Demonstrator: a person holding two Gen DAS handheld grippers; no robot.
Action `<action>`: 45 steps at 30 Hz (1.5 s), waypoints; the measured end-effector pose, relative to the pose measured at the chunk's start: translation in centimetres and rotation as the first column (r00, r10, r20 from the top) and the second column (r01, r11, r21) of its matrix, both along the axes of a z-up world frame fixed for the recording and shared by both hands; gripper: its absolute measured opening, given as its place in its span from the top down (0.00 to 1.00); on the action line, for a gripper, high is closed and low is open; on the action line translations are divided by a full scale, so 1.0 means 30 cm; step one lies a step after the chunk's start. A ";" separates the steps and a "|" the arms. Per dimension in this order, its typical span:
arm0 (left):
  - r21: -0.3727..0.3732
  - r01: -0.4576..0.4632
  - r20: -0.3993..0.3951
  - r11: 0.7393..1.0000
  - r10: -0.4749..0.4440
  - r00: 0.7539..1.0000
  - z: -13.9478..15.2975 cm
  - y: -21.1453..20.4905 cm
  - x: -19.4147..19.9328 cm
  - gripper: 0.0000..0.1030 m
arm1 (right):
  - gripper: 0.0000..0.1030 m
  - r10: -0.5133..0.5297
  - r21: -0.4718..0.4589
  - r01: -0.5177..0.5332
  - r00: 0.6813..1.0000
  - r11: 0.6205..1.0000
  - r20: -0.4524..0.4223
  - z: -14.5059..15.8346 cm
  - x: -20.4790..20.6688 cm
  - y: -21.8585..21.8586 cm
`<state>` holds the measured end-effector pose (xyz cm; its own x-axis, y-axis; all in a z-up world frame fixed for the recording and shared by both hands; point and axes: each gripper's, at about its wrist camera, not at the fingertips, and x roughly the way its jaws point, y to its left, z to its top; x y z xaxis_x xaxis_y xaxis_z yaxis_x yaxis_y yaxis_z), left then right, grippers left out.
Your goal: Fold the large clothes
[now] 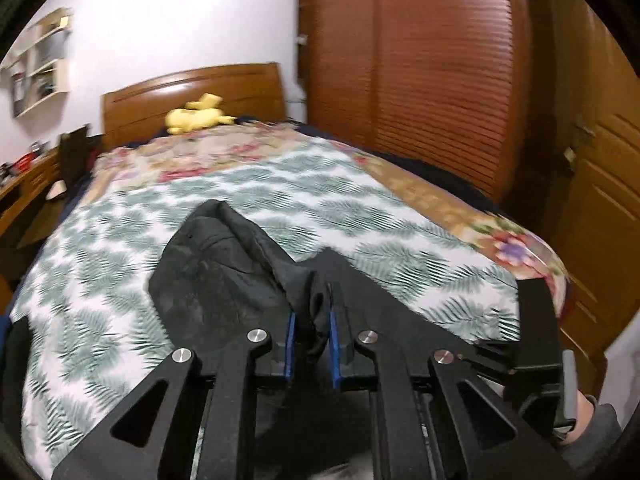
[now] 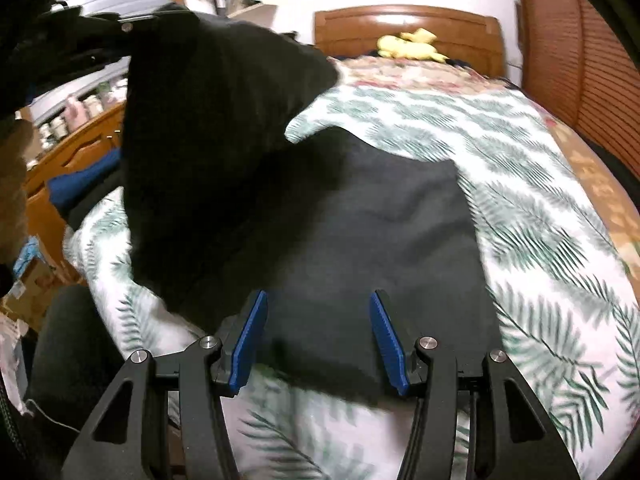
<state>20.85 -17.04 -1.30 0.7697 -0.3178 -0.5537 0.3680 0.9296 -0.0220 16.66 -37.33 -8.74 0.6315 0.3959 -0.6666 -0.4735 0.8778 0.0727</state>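
The left gripper point(image 1: 312, 320) has its blue pads pressed on a bunched fold of the black garment point(image 1: 208, 280) — cloth fills the narrow gap between them. Only the right wrist view shows how that fold hangs: lifted high at the left above the bed, draping down to the part of the garment lying flat on the leaf-patterned bedspread point(image 2: 540, 220). The right gripper point(image 2: 318, 340) stands spread, nothing between its pads, poised over the flat cloth's near edge. The left view alone shows the wardrobe's slatted doors point(image 1: 420, 80); both show a yellow plush toy point(image 1: 198, 116) by the wooden headboard point(image 1: 200, 92).
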 end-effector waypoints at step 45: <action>0.022 -0.142 -0.120 0.990 0.144 0.982 -0.377 0.480 -0.197 0.21 | 0.47 -0.009 0.084 0.005 0.999 0.996 0.050 0.091 0.112 0.079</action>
<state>14.95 -2.65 -12.60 0.7340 -0.2012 -0.6487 0.2265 0.9730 -0.0455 20.02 -34.96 -6.01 0.6663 0.4445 -0.5988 -0.4723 0.8729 0.1224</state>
